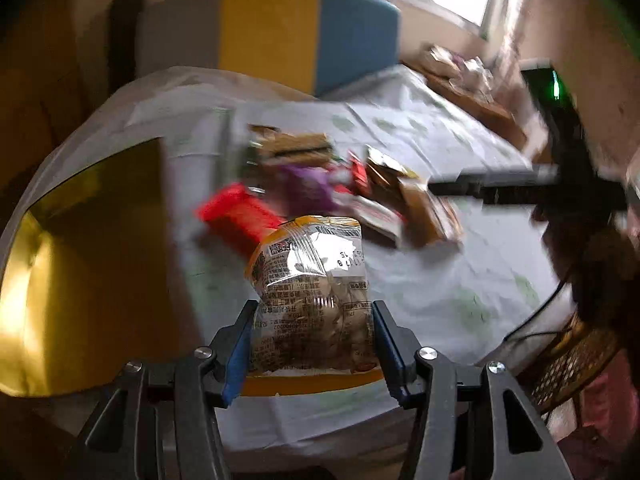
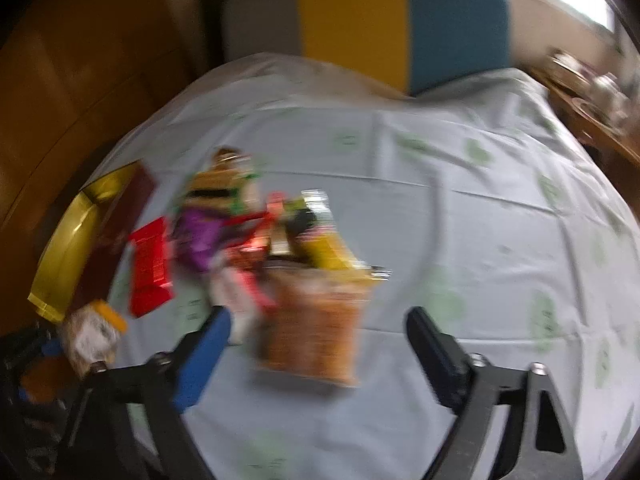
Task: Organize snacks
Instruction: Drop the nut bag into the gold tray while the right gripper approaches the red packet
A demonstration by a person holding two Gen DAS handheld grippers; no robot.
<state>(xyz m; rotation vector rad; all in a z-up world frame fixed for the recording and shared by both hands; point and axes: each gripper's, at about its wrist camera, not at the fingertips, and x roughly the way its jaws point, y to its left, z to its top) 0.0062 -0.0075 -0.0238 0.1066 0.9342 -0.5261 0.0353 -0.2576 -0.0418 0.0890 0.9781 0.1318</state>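
Observation:
My left gripper (image 1: 314, 316) is shut on a clear orange-trimmed bag of nuts (image 1: 312, 280), held above the table; the bag also shows at the far left of the right wrist view (image 2: 94, 334). A pile of snack packets (image 1: 340, 184) lies mid-table, with a red packet (image 1: 236, 212) and a purple one (image 1: 306, 186). A gold box (image 1: 88, 264) stands at the left. My right gripper (image 2: 316, 326) is open over an orange snack bag (image 2: 312, 328) at the pile's near edge (image 2: 240, 232). Both views are blurred.
The table has a pale cloth with green prints (image 2: 480, 220). A grey, yellow and blue chair back (image 2: 380, 20) stands behind it. The gold box also shows at the left (image 2: 72, 248). A wooden shelf with clutter (image 1: 468, 80) is at the right.

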